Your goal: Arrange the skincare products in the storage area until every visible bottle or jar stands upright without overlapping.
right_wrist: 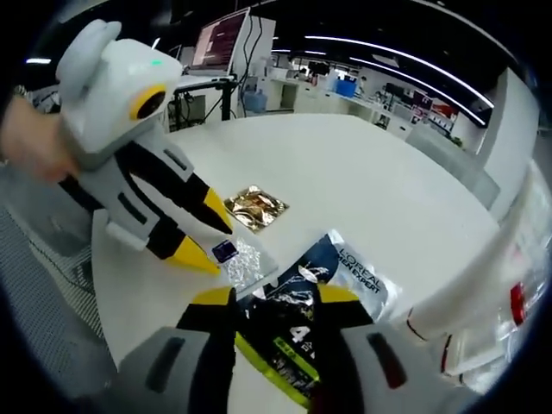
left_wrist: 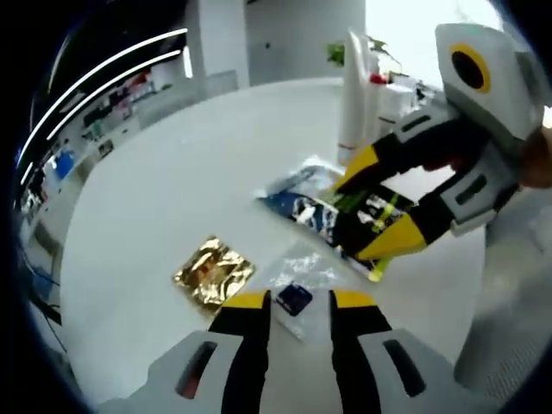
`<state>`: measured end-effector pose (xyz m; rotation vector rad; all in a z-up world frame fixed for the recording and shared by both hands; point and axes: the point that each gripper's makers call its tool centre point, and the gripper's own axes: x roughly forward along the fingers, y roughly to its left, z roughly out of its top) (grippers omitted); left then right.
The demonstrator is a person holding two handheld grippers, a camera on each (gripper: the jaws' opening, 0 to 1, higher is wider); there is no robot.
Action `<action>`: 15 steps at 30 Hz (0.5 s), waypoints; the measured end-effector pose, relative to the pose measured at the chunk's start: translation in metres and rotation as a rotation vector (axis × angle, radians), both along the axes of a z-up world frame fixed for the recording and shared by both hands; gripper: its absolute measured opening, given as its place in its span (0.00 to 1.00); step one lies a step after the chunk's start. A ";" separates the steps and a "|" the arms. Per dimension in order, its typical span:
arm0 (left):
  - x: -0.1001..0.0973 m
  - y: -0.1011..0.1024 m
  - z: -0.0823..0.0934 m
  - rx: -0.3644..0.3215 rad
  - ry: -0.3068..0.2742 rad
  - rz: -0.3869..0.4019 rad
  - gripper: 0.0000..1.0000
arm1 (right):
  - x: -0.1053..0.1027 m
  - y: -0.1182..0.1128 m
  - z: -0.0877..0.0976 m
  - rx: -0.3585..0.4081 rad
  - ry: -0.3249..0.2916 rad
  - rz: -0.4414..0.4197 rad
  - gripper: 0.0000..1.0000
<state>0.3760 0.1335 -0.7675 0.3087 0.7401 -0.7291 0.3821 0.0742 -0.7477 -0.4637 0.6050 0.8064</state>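
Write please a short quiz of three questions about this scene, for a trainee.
1. True or false: the gold foil sachet lies flat on the white table.
2. Which gripper has the dark sachet with green trim between its jaws? A) left gripper B) right gripper
3. Fill in: the white tube at the far side of the table stands ____.

Key: 1 true. 2 B. 3 upright.

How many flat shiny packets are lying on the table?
3: gold packet farthest left, small clear packet by the left tool, dark blue packet at the right tool. More may hide.
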 end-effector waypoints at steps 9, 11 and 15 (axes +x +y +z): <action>-0.012 0.006 0.012 -0.033 0.015 0.016 0.38 | -0.022 0.003 0.007 0.061 0.046 0.006 0.59; -0.015 0.007 0.014 -0.041 0.019 0.020 0.40 | -0.027 0.004 0.009 0.075 0.049 0.008 0.61; -0.022 0.011 0.017 -0.055 0.031 0.029 0.47 | -0.035 0.003 0.010 0.094 0.062 -0.005 0.67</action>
